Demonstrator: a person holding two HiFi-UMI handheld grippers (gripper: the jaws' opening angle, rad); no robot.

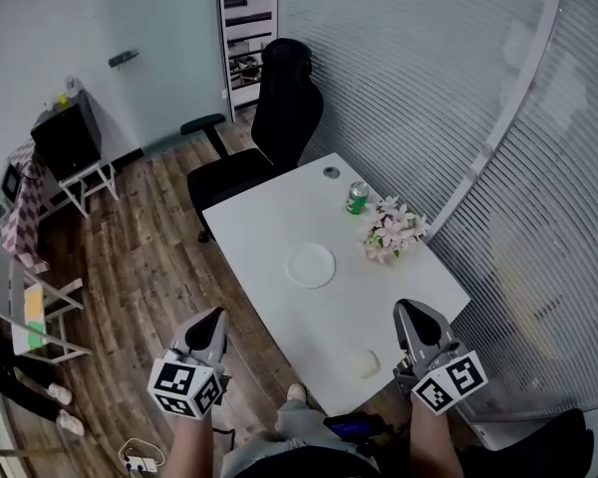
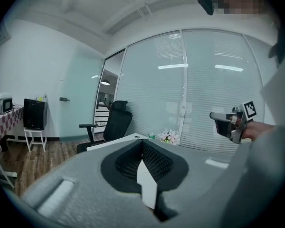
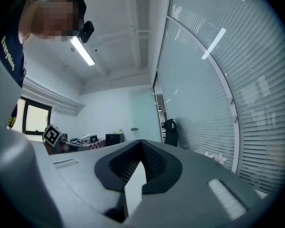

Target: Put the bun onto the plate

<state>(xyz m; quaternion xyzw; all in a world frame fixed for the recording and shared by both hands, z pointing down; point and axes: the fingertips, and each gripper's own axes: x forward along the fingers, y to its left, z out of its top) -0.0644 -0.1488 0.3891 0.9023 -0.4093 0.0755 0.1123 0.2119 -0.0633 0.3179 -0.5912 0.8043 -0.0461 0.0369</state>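
Visibility limited: the person's body is cut off at the lower frame edge. Left tool (image 1: 211, 319), jaws pressed together on nothing, hangs over the wood floor (image 1: 130, 257), clear of the worktop's (image 1: 269, 217) left edge. Plate (image 1: 310, 265) sits mid-worktop, bare, with open surface all round. Bun (image 1: 363, 364), pale and hard to pick out, lies near the front edge, well apart from the plate. Right tool (image 1: 416, 312), jaws likewise pressed together and empty, hangs just right of the bun.

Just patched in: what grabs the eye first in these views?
A white table fills the middle, an empty white plate at its centre and the pale bun by its near edge. The left gripper and right gripper are shut and empty at the bottom, the right one beside the bun.
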